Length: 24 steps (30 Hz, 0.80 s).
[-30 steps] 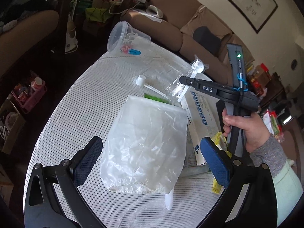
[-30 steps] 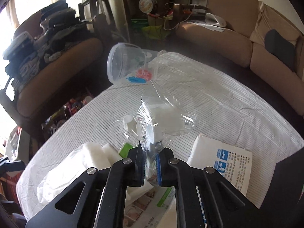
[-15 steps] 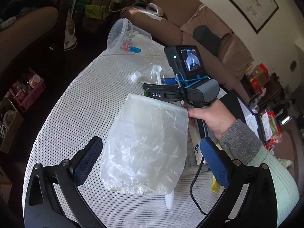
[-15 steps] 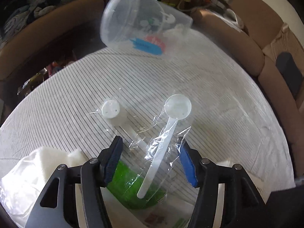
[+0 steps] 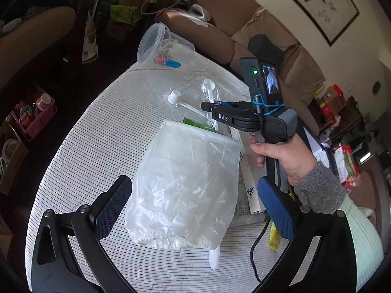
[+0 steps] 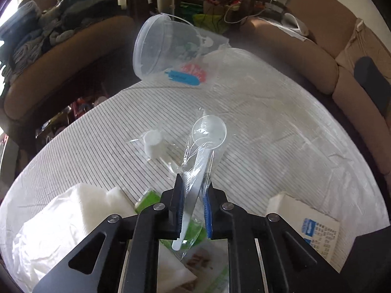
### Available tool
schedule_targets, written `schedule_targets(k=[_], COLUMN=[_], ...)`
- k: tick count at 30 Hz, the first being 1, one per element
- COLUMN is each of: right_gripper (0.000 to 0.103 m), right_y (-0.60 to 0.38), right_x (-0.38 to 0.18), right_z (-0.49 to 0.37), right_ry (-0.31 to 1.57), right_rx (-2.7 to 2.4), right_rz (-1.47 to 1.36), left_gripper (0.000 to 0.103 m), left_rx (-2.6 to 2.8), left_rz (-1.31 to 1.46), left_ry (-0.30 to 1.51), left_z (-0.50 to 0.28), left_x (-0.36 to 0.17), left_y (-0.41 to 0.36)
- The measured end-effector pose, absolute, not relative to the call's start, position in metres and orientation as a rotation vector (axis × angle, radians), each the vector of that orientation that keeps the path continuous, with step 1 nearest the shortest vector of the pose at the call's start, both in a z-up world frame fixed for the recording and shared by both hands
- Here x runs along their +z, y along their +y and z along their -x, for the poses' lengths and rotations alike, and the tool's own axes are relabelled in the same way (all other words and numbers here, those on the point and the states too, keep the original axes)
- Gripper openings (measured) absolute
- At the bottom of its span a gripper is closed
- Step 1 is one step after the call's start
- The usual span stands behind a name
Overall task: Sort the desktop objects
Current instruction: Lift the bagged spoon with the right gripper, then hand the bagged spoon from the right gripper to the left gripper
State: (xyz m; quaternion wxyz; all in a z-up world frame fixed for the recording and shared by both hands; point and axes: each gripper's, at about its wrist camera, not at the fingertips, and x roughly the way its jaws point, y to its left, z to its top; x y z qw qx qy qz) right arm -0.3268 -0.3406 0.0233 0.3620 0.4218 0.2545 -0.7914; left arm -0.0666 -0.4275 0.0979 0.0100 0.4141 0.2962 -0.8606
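Between the blue pads of my right claw sits a white plastic spoon in its clear wrapper, pinched at the handle with the jaws drawn in close on it; its round bowl points away from me, above the striped surface. Just beside the bowl, to its left, a small white cap lies in its own clear wrapper on the cloth. Farther back a clear plastic tub lies on its side at the far edge, its mouth turned toward the left, with a blue and red label low on its wall. A green packet shows under my left finger, next to a white bag of soft padding. My left claw hangs spread wide, holding nothing, its pads either side of that same white bag without touching it. From the left view my right hand grips the handle of the right claw beyond the bag, near a long white box.
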Motion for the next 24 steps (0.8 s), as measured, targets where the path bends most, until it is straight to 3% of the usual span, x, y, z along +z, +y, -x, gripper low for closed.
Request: schedule_targets(k=[5, 8, 12, 14, 15, 17, 24], right_gripper=[0.018, 0.040, 0.048, 0.043, 0.025, 0.016, 0.011], right_y=[-0.358, -0.384, -0.400, -0.400, -0.398, -0.397, -0.360], right_x=[0.021, -0.004, -0.013, -0.013, -0.013, -0.015, 0.018], right_z=[0.313, 0.305, 0.306, 0.315, 0.317, 0.312, 0.314], right_ry=[0.824, 1.037, 1.086, 1.022, 0.987, 0.996, 0.710], right_rx=[-1.977, -1.917, -1.908, -1.895, -1.867, -1.863, -2.010], right_rz=[-0.979, -0.991, -0.954, -1.016, -1.046, -1.047, -1.042], left_gripper=[0.103, 0.103, 0.103, 0.103, 0.103, 0.103, 0.103], left_rx=[-2.687, -2.683, -2.677, -2.677, -2.677, -2.677, -2.688], left_rz=[-1.288, -1.292, -1.290, -1.294, -1.298, -1.300, -1.289], left_ry=[0.934, 0.935, 0.951, 0.966, 0.967, 0.963, 0.964], left_z=[0.066, 0.067, 0.068, 0.069, 0.070, 0.071, 0.071], left_x=[0.099, 0.098, 0.097, 0.096, 0.095, 0.095, 0.098], left_y=[-0.429, -0.429, -0.430, -0.430, -0.429, -0.427, -0.424])
